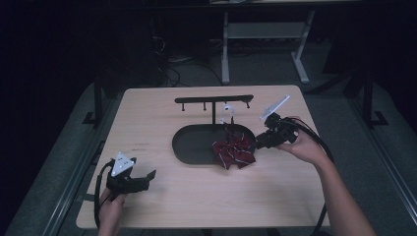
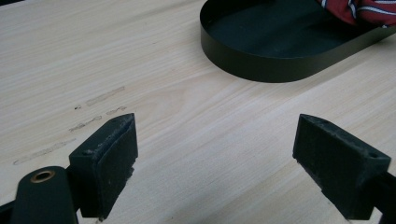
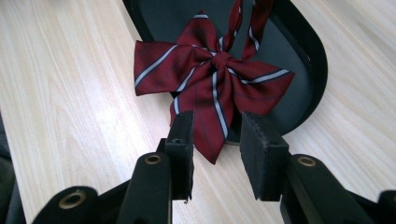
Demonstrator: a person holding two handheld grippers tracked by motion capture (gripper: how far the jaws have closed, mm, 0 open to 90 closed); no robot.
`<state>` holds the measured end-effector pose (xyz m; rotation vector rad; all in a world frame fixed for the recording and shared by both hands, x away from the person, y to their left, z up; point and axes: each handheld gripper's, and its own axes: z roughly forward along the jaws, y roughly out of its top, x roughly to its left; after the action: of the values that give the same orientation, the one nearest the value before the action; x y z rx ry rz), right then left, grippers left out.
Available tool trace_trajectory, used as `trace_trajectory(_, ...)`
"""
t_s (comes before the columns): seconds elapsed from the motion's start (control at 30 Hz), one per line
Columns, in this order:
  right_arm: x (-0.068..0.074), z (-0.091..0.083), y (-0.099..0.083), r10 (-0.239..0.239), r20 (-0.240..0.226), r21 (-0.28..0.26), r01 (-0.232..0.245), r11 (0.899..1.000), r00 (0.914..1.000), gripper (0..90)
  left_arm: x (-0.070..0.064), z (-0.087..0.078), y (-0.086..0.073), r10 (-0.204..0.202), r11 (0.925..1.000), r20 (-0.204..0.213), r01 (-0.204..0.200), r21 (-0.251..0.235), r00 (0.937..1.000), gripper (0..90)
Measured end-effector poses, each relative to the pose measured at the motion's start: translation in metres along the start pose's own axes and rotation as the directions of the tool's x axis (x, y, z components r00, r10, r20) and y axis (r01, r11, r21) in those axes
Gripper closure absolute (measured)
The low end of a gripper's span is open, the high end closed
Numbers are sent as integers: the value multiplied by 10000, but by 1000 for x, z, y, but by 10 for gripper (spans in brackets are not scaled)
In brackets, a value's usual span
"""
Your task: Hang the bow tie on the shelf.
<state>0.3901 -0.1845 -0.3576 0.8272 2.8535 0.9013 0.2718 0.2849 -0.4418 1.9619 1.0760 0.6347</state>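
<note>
My right gripper (image 3: pixel 215 154), jaws part-open around a tail of the striped bow (image 3: pixel 212 88) draped over the black tray's rim (image 3: pixel 316 60), should close squarely on the cloth; left gripper (image 2: pixel 215 163) rests wide open, empty.

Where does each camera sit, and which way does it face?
High view: above the person's side, looking forward and down on the table; forearms, both grippers show.
Left gripper view: on the left gripper, facing the tray; open jaws.
Right gripper view: on the right gripper, facing the bow; jaws flank its tail.
All share tray, bow.
</note>
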Motion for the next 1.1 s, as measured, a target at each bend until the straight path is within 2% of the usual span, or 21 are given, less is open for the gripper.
trace_trajectory(0.17, 0, 2, -5, -39, -13, -33, 39, 10000, 10000, 640, 0, 0, 0, -17, 10000, 11, 17, 4, 10000, 136)
trace_trajectory(0.2, 1, 2, -6, 112, -50, -14, -112, 9999, 9999, 637, 0, 0, 0, -19, 10000, 10, 19, 1, 10000, 135)
trace_trajectory(0.83, 6, 6, -33, 439, -204, -223, -443, 9988, 9988, 610, -1, 1, 0, 6, 10000, 4, -6, 72, 10000, 136)
trace_trajectory(0.93, 6, 8, -38, 459, -120, -90, -460, 9989, 9989, 600, -1, 0, 0, 4, 10000, 6, -4, 70, 10000, 136)
trace_trajectory(1.07, 8, 8, -45, 606, -212, -268, -612, 9978, 9979, 600, -1, 1, 0, 9, 10000, 1, -9, 73, 10000, 136)
trace_trajectory(1.1, 7, 8, -47, 520, -216, -321, -527, 9981, 9984, 600, -1, 1, 0, 11, 10000, -1, -11, 73, 10000, 136)
